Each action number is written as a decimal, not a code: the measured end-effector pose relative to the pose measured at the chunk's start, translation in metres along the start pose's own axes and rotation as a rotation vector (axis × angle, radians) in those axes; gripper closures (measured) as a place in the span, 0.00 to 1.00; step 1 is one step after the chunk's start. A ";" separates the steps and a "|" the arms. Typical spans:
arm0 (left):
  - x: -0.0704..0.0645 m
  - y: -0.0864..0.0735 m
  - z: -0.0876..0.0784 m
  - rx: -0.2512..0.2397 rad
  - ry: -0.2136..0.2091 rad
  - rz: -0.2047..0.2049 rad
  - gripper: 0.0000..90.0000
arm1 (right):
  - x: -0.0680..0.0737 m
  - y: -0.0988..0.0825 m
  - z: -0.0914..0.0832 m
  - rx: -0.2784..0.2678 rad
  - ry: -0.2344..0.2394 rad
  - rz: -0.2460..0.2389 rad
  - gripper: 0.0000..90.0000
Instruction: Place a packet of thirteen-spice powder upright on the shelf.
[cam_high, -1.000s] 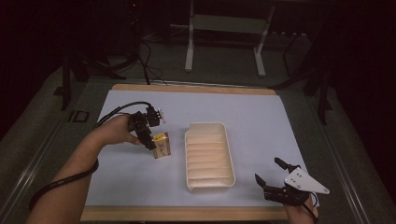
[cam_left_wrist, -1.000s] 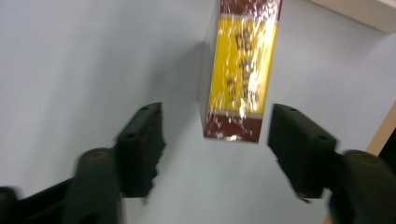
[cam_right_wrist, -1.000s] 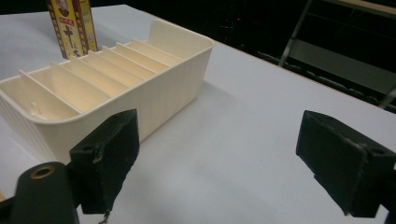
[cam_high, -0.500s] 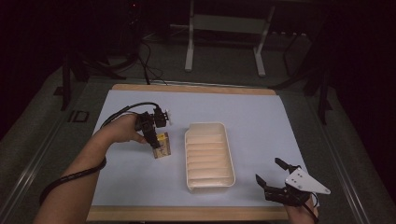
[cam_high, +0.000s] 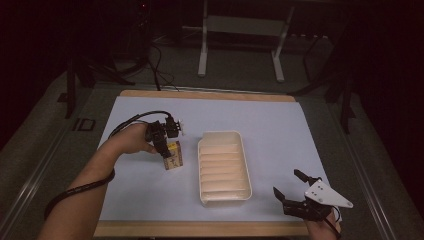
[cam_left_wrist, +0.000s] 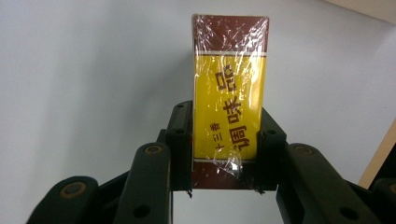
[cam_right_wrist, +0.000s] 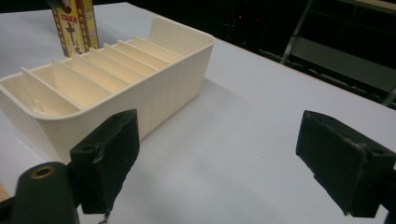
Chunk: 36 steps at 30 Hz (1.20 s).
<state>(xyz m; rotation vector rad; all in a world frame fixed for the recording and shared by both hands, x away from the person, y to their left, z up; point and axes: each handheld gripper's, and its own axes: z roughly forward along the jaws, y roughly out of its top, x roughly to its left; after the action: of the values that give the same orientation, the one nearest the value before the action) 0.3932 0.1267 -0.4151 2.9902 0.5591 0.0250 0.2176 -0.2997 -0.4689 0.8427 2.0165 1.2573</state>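
In the high view we saw the left gripper (cam_high: 169, 150) at centre left of the frame, just left of the tray (cam_high: 223, 200), with the left hand (cam_high: 132, 142) behind it and a cable looping back along the forearm. Its jaws had just been closing, and in the left gripper view they were clamped on the box (cam_left_wrist: 229, 93), one pad on each long side. That box filled the middle of that frame: yellow face with dark red characters, dark red bands at both ends, clear wrap with creases catching the light. In the high view the box (cam_high: 173, 155) stood on the white mat (cam_high: 260, 120), near the tray's left wall but apart from it.

The tray was cream plastic, long, with rounded corners and thin cross dividers making a row of slots. It sat at centre of the high view. In the right gripper view it took up the upper left, with the box (cam_right_wrist: 74, 25) upright behind its far wall at the top left corner.

The right gripper (cam_high: 290, 187) rested at lower right of the high view, right of the tray and apart from it. Its jaws stood wide apart with nothing between them, the mat bare under them.
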 end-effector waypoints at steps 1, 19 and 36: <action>0.000 0.000 0.000 0.001 -0.001 -0.002 0.74 | 0.000 0.000 0.000 -0.001 0.000 -0.003 0.15; -0.008 -0.005 -0.023 0.001 -0.022 -0.007 0.74 | 0.001 0.001 0.000 0.003 0.007 0.000 0.15; -0.023 0.008 -0.063 -0.043 -0.017 0.047 0.75 | 0.000 0.000 0.000 0.002 0.010 0.007 0.15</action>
<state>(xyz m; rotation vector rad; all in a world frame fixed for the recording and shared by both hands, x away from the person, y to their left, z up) 0.3720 0.1166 -0.3516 2.9579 0.4803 0.0144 0.2177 -0.2991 -0.4688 0.8473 2.0242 1.2659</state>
